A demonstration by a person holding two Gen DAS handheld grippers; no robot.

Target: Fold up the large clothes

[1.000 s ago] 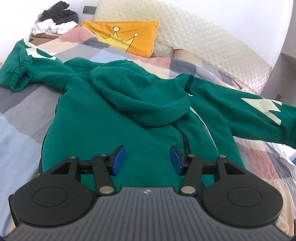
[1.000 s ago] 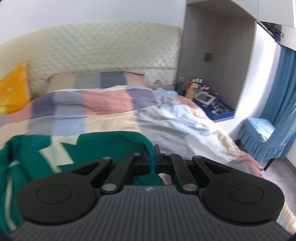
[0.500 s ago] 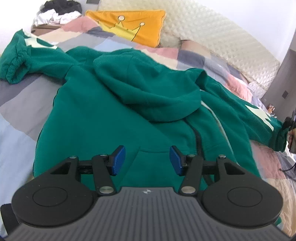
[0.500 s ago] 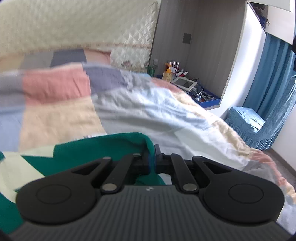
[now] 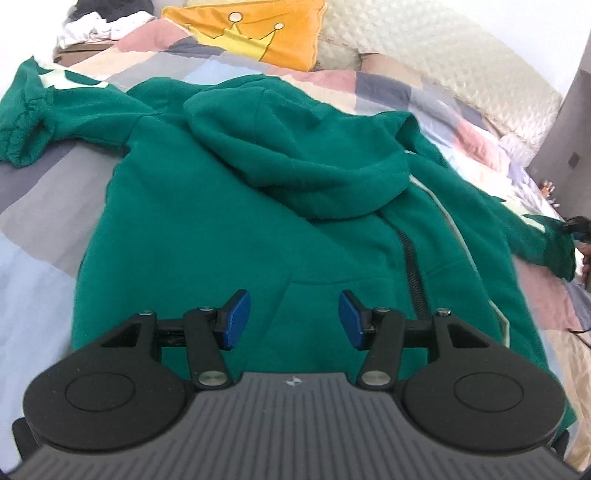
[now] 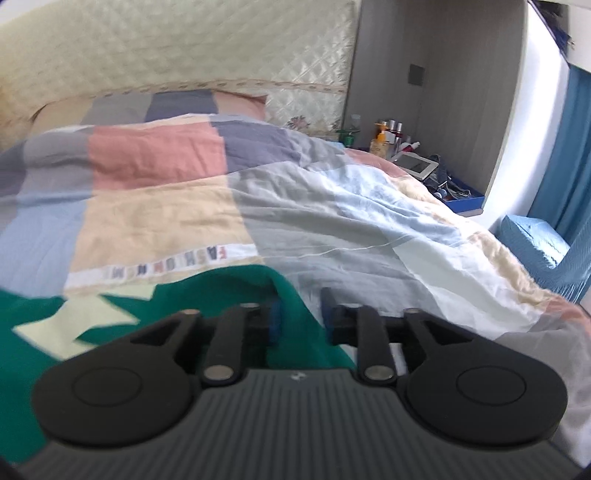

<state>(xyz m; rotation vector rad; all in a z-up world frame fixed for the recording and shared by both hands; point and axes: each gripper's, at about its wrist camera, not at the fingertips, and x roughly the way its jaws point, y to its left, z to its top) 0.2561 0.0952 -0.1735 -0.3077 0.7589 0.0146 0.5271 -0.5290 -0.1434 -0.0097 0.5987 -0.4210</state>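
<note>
Green fleece zip hoodie (image 5: 229, 229) lay spread on patchwork bed quilt (image 6: 155, 206). Right gripper (image 6: 300, 317): jaws just parted, sleeve cuff (image 6: 291, 295) loose between them. Left gripper (image 5: 294, 319): jaws spread, empty, above hem. Laying-out step; next, likely fold a sleeve inward.

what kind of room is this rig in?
A bedroom, almost certainly: a bed with a patchwork duvet and quilted headboard, a crown-print pillow, and a bedside shelf of bottles. A green hoodie lies spread on it.

Green hoodie (image 5: 229, 221) spread flat, sleeves outstretched
</note>
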